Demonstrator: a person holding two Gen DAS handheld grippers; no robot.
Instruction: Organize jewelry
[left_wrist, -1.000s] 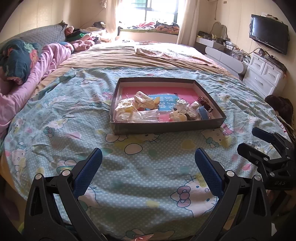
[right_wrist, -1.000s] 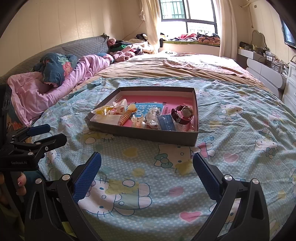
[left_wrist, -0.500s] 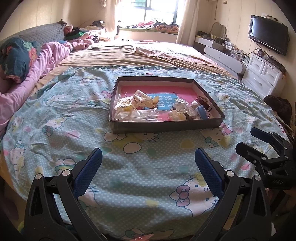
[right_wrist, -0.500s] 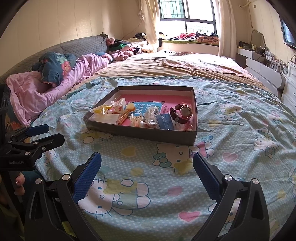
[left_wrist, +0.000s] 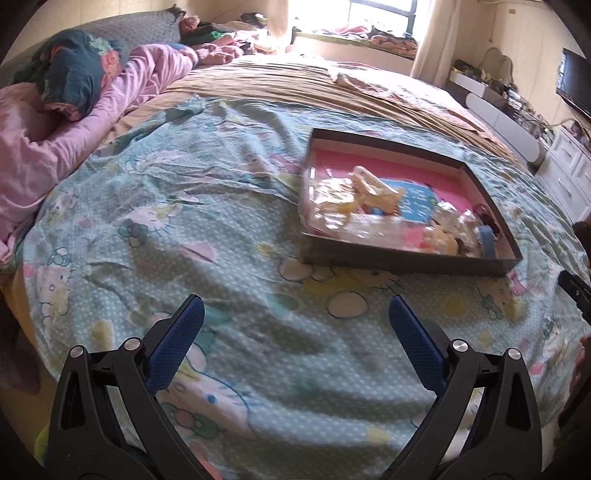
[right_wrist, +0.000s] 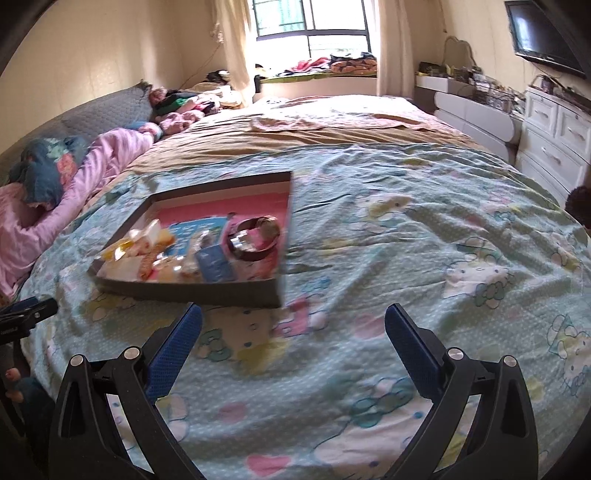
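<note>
A shallow dark box (left_wrist: 406, 260) with a pink floor lies on the blue cartoon-print bedspread; it holds several small bagged jewelry pieces (left_wrist: 354, 206) and a blue card (left_wrist: 417, 201). In the right wrist view the same box (right_wrist: 207, 293) shows a bracelet-like watch (right_wrist: 255, 236) near its right wall. My left gripper (left_wrist: 295, 325) hovers open over the bedspread, short of the box and to its left. My right gripper (right_wrist: 293, 328) is open too, just in front of the box's near right corner. Both views are motion-blurred.
Pink bedding and a dark floral pillow (left_wrist: 74, 74) lie along the left side. A tan blanket (right_wrist: 314, 133) covers the far bed. White drawers (right_wrist: 554, 147) and a wall TV (right_wrist: 543, 33) stand at the right. The other gripper's tip shows at frame edges (right_wrist: 26, 314).
The left view has swung left, so the box now sits to the right. The right view has swung right and nearer, putting the box at left. Both grippers stay open.
</note>
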